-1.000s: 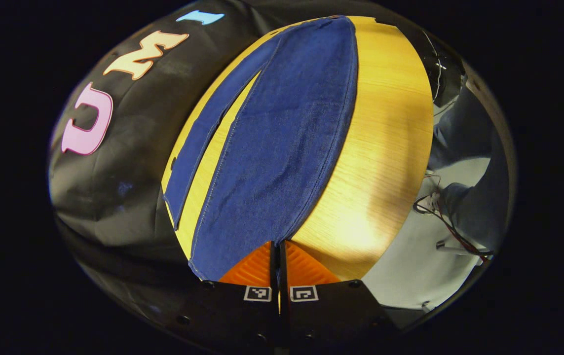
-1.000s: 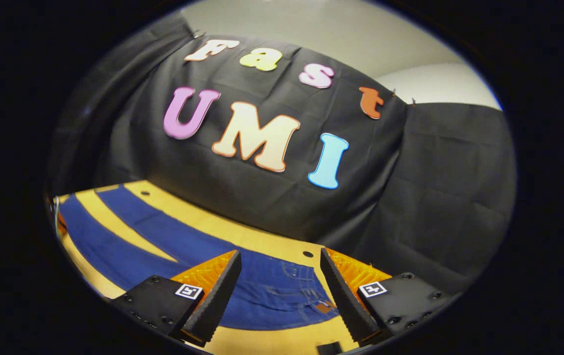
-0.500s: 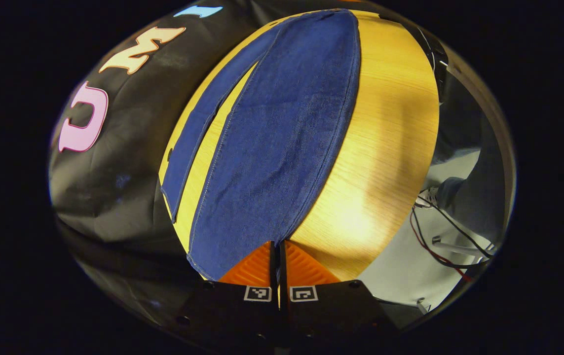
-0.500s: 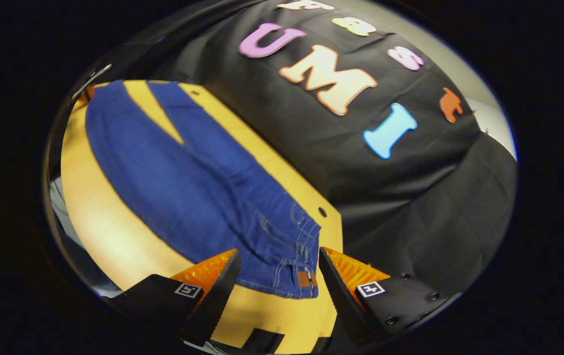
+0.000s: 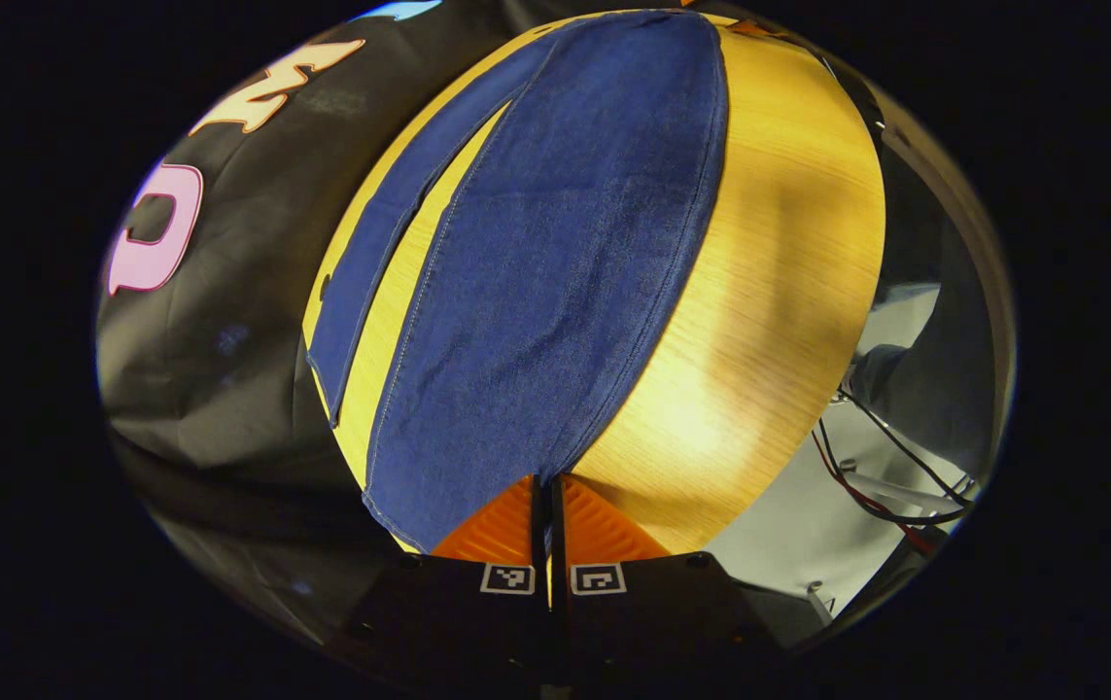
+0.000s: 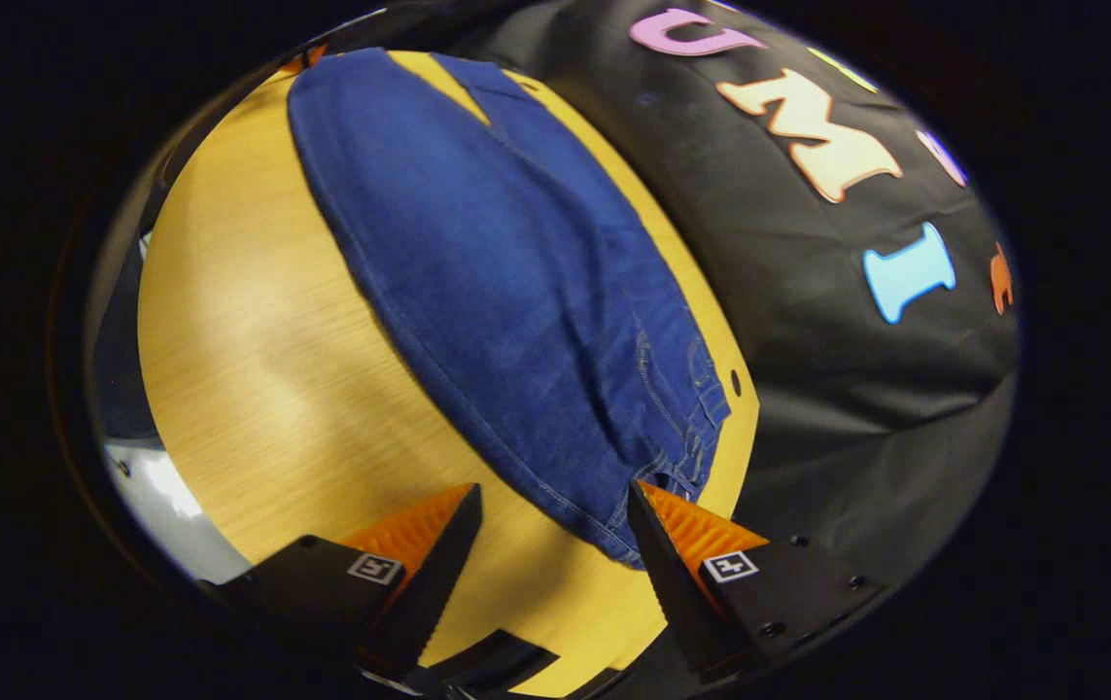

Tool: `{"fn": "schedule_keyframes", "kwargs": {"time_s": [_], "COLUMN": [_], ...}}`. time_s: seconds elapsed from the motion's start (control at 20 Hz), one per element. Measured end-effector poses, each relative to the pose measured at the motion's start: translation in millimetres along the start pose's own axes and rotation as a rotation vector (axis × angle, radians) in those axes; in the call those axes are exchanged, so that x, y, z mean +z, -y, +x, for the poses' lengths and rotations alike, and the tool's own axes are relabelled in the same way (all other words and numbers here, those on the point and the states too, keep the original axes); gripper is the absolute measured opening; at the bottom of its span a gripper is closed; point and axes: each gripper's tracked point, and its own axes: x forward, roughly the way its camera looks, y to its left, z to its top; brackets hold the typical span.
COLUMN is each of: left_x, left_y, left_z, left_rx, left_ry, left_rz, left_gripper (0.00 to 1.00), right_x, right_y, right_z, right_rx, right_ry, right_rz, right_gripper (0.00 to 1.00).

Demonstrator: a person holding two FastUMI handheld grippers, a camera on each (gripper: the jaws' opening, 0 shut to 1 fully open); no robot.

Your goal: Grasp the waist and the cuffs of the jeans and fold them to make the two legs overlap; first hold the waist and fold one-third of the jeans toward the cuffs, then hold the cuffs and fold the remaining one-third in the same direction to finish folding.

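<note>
Left gripper pinches the near cuff of the jeans; my right gripper gapes at the waist, which I judge needs clamping before the legs fold together.

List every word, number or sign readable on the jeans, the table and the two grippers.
On the jeans: none readable.
On the table: none.
On the left gripper: square black-and-white markers, patterns rather than words.
On the right gripper: the same kind of patterns, no words.

Jeans flat on table, legs apart, wall behind
</note>
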Motion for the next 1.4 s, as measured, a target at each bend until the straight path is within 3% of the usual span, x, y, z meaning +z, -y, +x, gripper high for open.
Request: {"fn": "schedule_keyframes", "kwargs": {"time_s": [0.1,0.2,0.25,0.45,0.5,0.65,0.75,0.85,1.15,1.4], "left_x": [-2,-1,0,1,0,0,2,10,39,72], "left_y": [-1,0,0,-1,-1,-2,-2,-16,-91,-179], "left_z": [1,1,1,1,1,1,-2,-9,-40,-38], "left_rx": [-0.003,-0.006,-0.008,-0.001,0.007,0.027,0.017,0.054,0.187,0.319], "left_ry": [-0.007,-0.011,-0.014,-0.018,-0.018,-0.025,-0.03,-0.015,0.036,0.08], "left_rz": [-0.01,-0.023,-0.03,-0.051,-0.058,-0.099,-0.188,-0.262,-0.419,-0.516], "left_gripper": [0.0,0.0,0.0,0.0,0.0,0.0,0.0,0.0,0.0,0.0], "right_x": [8,11,12,23,13,16,29,45,92,129], "right_y": [6,6,6,-12,-5,0,19,43,124,179], "right_z": [10,20,24,34,28,29,21,8,-5,20], "right_rx": [-0.025,-0.023,-0.017,0.011,-0.024,-0.048,-0.119,-0.191,-0.347,-0.453], "right_ry": [0.013,0.008,0.009,-0.002,0.002,-0.011,0.019,0.059,0.135,0.197], "right_rz": [-0.057,-0.071,-0.082,-0.117,-0.125,-0.049,0.004,0.073,0.262,0.454], "right_gripper": [0.82,0.79,0.7,0.22,0.0,0.03,0.03,0.03,0.02,0.02]}}
